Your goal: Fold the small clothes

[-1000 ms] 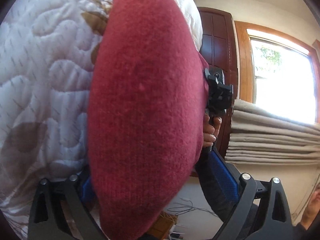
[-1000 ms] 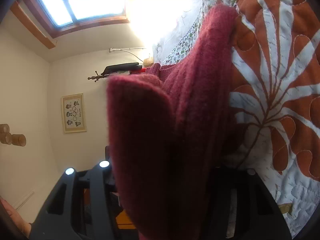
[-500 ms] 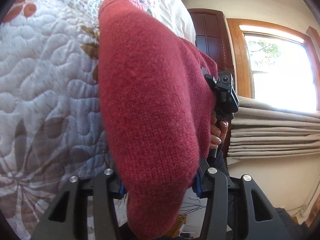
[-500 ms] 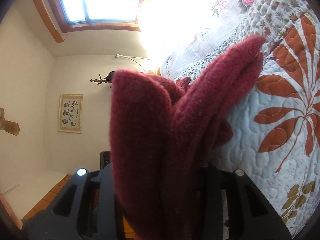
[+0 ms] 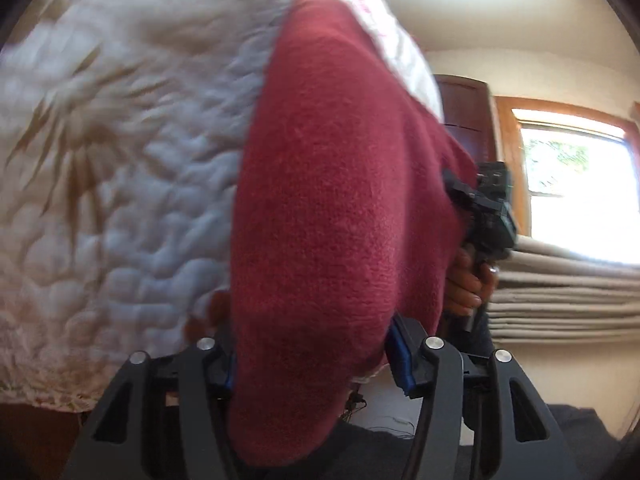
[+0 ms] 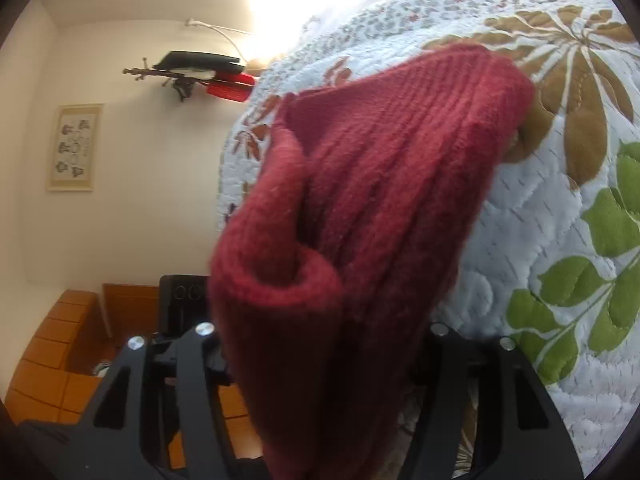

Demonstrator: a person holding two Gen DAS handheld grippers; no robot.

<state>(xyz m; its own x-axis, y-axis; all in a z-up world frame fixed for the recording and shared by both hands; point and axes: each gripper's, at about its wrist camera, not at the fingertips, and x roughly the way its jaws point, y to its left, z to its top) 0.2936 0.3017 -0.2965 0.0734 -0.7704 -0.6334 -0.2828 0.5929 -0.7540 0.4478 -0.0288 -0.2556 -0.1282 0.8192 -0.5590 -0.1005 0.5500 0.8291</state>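
— Now, what is changed from a moment ago?

— Half a second back the quilt [image 5: 120, 184] was sharp in the left wrist view; now it is smeared, so the left gripper [image 5: 312, 356] is judged to be swinging. In the right wrist view more of the quilt's green and brown leaves is shown beside the red knitted garment [image 6: 360, 216] than before, and the garment's far end is seen tipped toward the quilt.

— And the jaws?

— Both pairs are clamped on the garment. It is pinched between the left gripper's blue pads [image 5: 400, 356], and it is bunched and rolled between the fingers of the right gripper [image 6: 320, 344].

— Where is the garment, then?

— It is held up off the quilt between the two grippers, with its far end close to the quilt; whether contact is made cannot be told.

— What is meant for the task?

— A carry toward the quilt is suggested, for laying flat. No fold is yet seen; the knit is doubled loosely.

— What else is near the quilt?

— Beyond its edge a window [image 5: 580, 188] with folded blinds, a dark door [image 5: 464, 112], a framed picture [image 6: 74, 146] and a coat rack [image 6: 192, 74] are seen. The person's hand [image 5: 464, 284] is shown on the right gripper's handle. Nothing is seen lying in the garment's way, though much is hidden by it.
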